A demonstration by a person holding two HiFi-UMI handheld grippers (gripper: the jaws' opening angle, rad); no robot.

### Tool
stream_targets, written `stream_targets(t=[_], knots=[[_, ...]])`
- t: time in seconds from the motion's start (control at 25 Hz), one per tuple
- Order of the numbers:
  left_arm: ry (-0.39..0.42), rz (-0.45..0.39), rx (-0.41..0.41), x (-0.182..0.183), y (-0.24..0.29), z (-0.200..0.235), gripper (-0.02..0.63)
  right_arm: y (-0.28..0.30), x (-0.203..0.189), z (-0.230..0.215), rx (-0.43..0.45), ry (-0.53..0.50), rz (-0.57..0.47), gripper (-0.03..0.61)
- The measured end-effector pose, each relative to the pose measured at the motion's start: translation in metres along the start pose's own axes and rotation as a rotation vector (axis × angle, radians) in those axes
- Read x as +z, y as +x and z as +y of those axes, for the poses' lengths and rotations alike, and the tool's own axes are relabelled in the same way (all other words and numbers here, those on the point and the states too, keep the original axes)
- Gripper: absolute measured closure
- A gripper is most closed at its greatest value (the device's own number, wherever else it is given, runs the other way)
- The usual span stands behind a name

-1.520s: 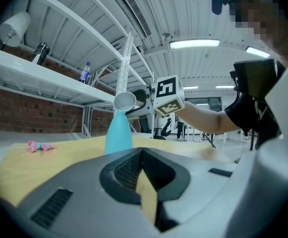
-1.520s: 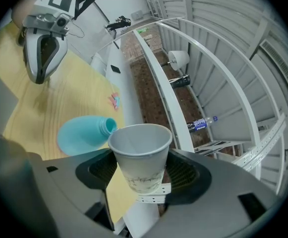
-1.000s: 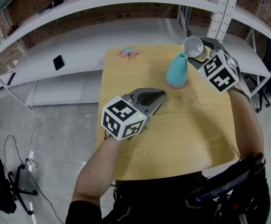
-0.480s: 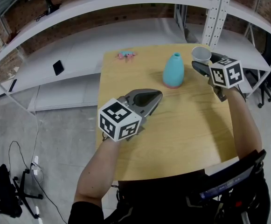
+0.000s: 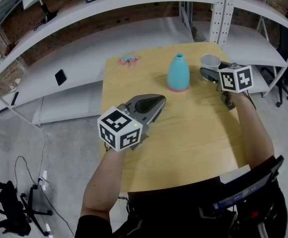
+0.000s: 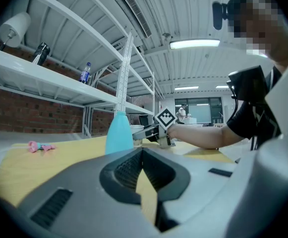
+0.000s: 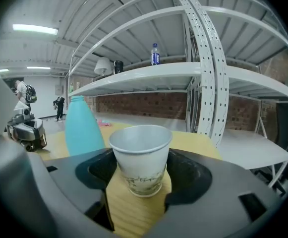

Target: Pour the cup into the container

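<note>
The right gripper was closed on the cup. It held the cup by its sides. The cup was straight up, at the far right side of the table. I could not tell if it sat on the table or hung just over it. I could not see if there was anything in it.

The blue container stood just beside the cup, on its left. They were not touching. The container had a very small hole at the top.

I think no pouring was going on at this moment. For a pour, the cup had to go up over that small hole and tip slowly. A fast tip could spill on the table.

The left gripper was shut tight with nothing in it. It hung over the middle of the table, well away from the container, so it was not in the way.

A little pink thing lay at the far left side of the table. Nothing was between the cup and the container.
</note>
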State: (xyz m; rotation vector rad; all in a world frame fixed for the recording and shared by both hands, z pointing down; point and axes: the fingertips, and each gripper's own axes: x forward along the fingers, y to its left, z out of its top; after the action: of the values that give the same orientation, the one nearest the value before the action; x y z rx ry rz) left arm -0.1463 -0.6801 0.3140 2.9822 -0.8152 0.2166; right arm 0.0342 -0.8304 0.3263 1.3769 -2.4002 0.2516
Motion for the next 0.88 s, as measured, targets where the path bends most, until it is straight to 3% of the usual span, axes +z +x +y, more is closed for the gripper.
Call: stream_targets(t=[0.28,0.64,0.88], knots=[[0.002,0.0,0.003,-0.001,-0.001,0.001,0.614,0.001,-0.005,0.0,0.034,0.076,-0.032,0.264],[0.002,-0.002,0.009,-0.001,-0.001,0.003,0.612,-0.007,0.005,0.004,0.033,0.013,-0.084,0.259],[0.001,-0.003,0.01,-0.002,-0.001,0.003,0.613,-0.032,0.014,0.0,-0.019,0.018,-0.122,0.259]])
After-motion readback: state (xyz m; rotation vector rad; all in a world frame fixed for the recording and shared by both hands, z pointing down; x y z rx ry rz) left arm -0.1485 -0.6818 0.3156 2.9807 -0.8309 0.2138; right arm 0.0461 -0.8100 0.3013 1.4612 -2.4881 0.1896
